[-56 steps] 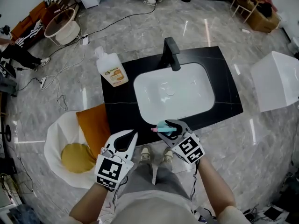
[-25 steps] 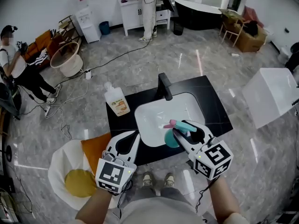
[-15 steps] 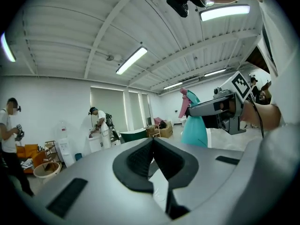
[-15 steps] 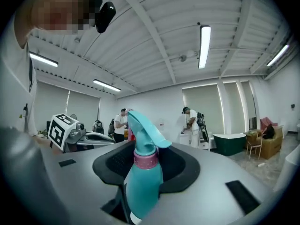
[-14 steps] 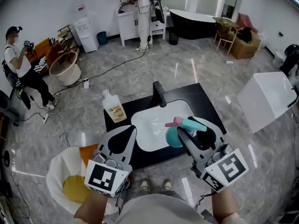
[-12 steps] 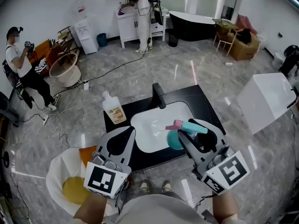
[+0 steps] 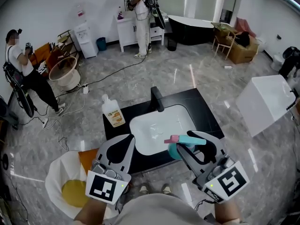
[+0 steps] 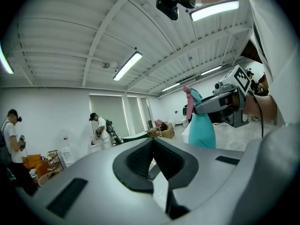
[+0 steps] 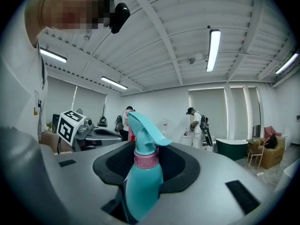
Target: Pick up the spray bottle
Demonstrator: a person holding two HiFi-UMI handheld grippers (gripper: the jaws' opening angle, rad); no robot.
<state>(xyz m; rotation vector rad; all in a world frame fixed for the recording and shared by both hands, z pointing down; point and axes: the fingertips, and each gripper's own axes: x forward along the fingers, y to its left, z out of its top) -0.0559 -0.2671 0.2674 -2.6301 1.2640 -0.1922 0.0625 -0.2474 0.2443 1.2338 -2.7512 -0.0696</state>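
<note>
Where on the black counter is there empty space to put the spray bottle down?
Widest bare patch: the counter strip right of the sink. Another lies behind the sink, right of the faucet. The soap bottle crowds the back left corner. The left claw and the right claw, holding the spray bottle, hide the front edge.

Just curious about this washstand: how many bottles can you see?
2. A teal spray bottle gripped in the jaws of the right gripper; a white bottle standing on the black counter, left of the sink. Others may be hidden.
</note>
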